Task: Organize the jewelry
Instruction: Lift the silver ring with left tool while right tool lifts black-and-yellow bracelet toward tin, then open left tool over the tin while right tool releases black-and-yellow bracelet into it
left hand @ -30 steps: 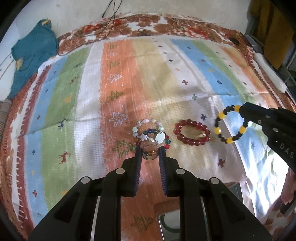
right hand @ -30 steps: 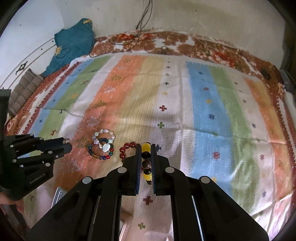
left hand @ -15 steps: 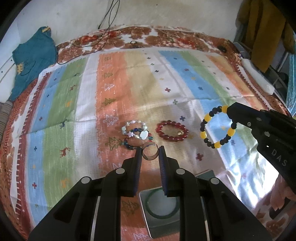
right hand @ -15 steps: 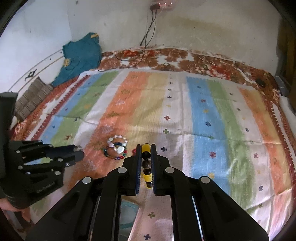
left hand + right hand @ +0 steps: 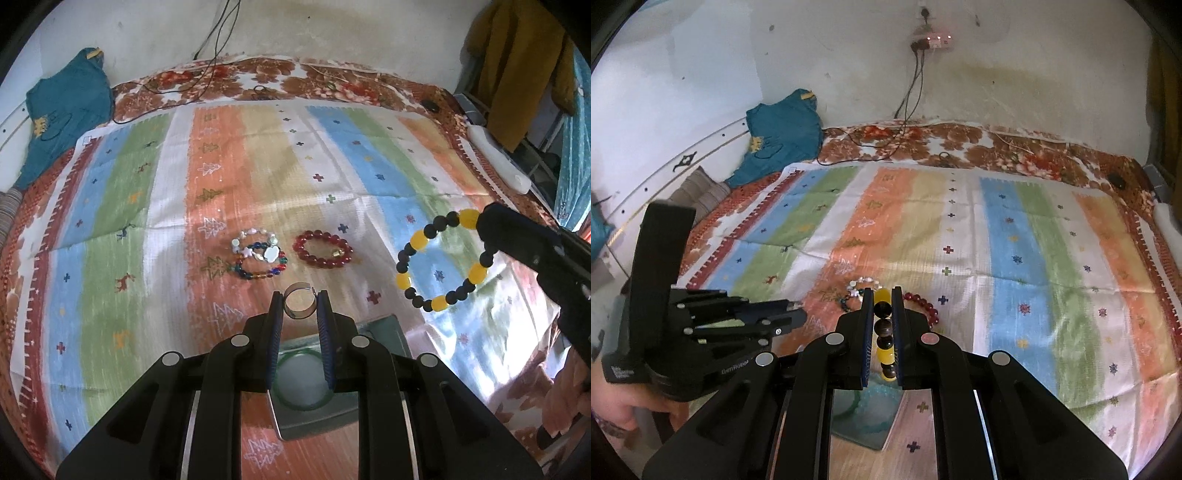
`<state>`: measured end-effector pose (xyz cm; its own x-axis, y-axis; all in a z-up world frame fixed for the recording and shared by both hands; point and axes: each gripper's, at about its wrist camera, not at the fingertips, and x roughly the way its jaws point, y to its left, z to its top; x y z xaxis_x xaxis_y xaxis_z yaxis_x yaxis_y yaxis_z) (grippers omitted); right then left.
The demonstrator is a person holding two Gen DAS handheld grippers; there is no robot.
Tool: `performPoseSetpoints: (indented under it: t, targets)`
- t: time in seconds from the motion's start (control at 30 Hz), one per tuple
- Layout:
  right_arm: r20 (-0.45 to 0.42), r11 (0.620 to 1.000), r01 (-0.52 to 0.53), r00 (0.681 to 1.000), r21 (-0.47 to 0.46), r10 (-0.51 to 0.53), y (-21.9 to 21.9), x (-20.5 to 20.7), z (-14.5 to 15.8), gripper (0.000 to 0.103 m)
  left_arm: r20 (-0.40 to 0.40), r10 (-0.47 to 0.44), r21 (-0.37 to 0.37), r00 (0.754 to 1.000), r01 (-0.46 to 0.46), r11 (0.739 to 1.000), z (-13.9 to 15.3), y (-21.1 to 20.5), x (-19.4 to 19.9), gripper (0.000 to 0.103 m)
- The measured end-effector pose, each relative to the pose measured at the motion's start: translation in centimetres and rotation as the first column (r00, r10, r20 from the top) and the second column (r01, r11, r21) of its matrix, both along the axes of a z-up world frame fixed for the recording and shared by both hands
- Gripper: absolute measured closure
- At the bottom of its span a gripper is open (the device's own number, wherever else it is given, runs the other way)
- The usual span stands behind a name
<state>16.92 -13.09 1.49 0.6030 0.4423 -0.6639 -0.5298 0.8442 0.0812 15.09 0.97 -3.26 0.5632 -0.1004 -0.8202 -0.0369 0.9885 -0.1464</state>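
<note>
With the left gripper (image 5: 300,308) clamping the clear open ring and the right gripper (image 5: 882,317) shut on the yellow-and-black beaded bracelet (image 5: 441,260), lower each squarely over the near grey tray (image 5: 384,334) before opening the jaws.

Soft daylight, strong fisheye bending

We see bright glare washing the striped cloth (image 5: 491,354) at lower right, mild haze throughout, dark vignetted corners, curved edges on the wall (image 5: 849,55), and soft shadows beneath both views' near foreground.
</note>
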Motion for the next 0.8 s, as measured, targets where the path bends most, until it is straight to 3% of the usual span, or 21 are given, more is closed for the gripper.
performPoseSetpoints:
  t: [0.7,0.8]
  targets:
    - [-0.039,1.000,-0.031,0.999,-0.002,0.031,-0.9,-3.9,-1.4,0.092,0.012,0.007,-0.019,1.000,-0.006,1.000,0.5,-0.9,-4.6,0.085]
    - [-0.050,1.000,-0.021,0.999,-0.014,0.020,-1.3,-3.6,-1.7,0.089,0.010,0.024,-0.029,1.000,-0.023,0.999,0.4,-0.7,-4.7,0.078]
